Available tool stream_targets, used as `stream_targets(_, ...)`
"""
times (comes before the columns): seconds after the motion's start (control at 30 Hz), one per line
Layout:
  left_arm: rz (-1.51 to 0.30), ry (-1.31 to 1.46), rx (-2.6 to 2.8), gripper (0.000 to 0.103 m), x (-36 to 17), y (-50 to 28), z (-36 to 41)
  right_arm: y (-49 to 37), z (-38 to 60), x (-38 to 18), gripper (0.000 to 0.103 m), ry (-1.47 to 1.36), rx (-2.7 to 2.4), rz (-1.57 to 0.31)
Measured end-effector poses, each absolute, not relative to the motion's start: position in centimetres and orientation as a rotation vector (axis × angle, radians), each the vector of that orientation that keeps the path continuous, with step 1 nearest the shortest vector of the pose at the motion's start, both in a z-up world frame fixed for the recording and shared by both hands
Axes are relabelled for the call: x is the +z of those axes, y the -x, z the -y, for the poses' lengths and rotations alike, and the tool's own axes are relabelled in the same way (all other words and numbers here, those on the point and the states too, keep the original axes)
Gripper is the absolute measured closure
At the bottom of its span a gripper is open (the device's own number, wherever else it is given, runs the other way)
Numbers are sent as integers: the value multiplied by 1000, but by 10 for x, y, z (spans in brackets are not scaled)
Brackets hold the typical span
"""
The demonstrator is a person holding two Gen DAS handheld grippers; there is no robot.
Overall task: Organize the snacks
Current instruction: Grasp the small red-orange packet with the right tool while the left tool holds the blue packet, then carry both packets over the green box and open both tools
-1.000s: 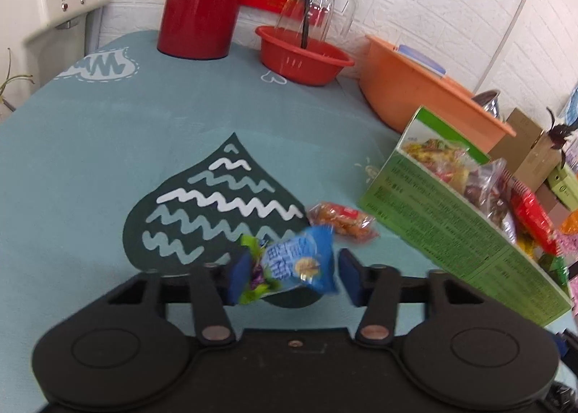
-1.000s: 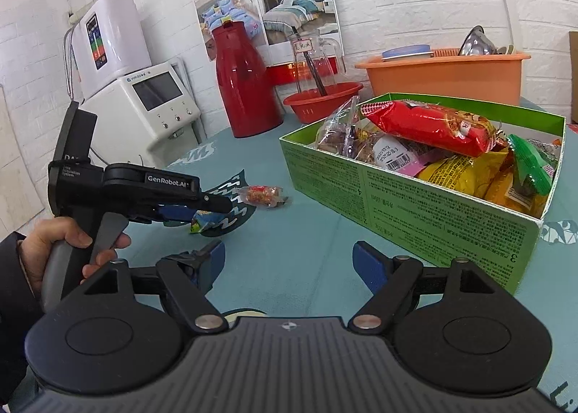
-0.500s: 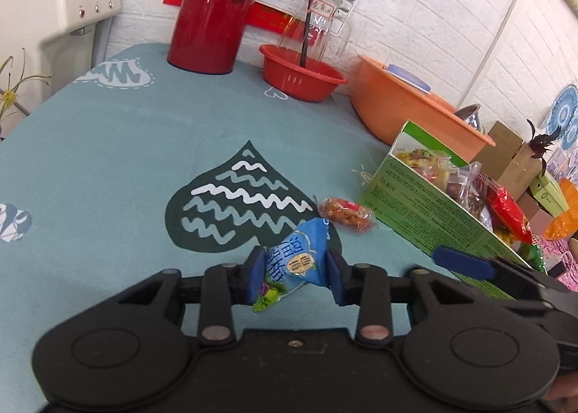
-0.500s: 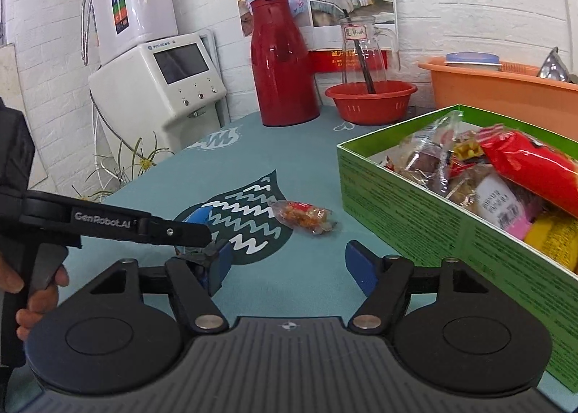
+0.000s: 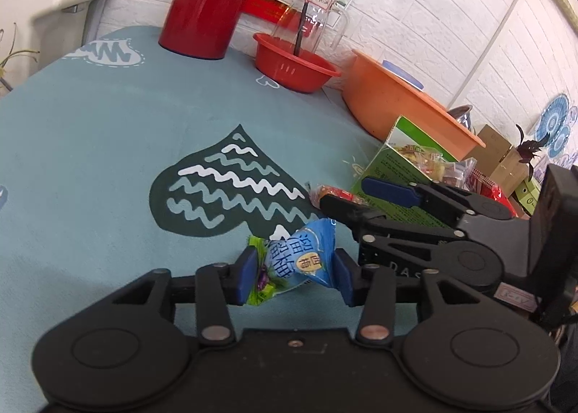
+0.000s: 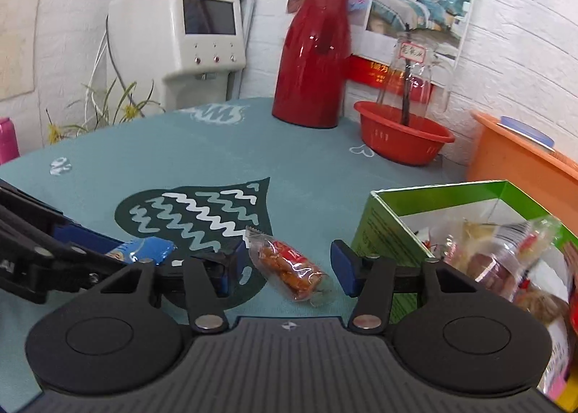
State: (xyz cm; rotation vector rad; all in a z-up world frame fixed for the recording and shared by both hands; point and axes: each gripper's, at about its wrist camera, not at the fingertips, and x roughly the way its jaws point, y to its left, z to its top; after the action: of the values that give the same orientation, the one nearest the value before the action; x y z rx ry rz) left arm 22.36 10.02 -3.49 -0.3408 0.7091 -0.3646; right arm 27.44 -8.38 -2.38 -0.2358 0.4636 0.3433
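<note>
The left claw has just widened, yet its pads touch the blue candy packet, printed with Chinese characters. The right claw, just narrowed, has swung from the green box to straddle, ungripped, the orange snack lying on the desk.

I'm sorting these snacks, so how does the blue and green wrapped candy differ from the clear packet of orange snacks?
The blue and green wrapped candy has an opaque printed wrapper; the clear packet of orange snacks shows its contents. The candy sits between the left gripper pads, off the cloth; the packet lies flat on the teal tablecloth between the right gripper pads, untouched. Both are outside the green box.
</note>
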Motion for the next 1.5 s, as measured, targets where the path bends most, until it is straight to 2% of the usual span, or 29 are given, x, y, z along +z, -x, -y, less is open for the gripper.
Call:
stream_targets(0.07,-704,345,-362,14,-35,-223,-101,-278,83,-25,23,242,361,-479)
stream_targets(0.13,-700,343,-361,14,-35,-223,-100,-280,81,-26,27,251,360,-511)
stream_targets(0.17,-699,342,-360,14,-35,-222,-100,-279,82,-27,52,255,349,-524)
stream_targets(0.2,-697,341,-359,14,-35,-222,-100,-276,83,-27,59,255,333,-538)
stream_targets(0.3,-694,349,-359,13,-36,-222,-100,-260,91,-23,60,209,309,-570)
stream_targets(0.43,-676,355,-349,0,-36,-222,-98,-229,102,-21,61,122,330,-601)
stream_targets(0.67,-630,279,-315,0,-37,-218,-84,-204,106,-28,60,34,315,-602)
stream_targets(1.23,-597,41,-294,2,-42,-209,-53,-201,112,-30,47,-14,300,-588)
stream_targets(1.3,-597,18,-296,8,-42,-208,-52,-201,112,-29,69,-10,304,-586)
stream_targets(1.5,-656,125,-356,10,-33,-206,-53,-180,121,-14,69,-25,298,-525)
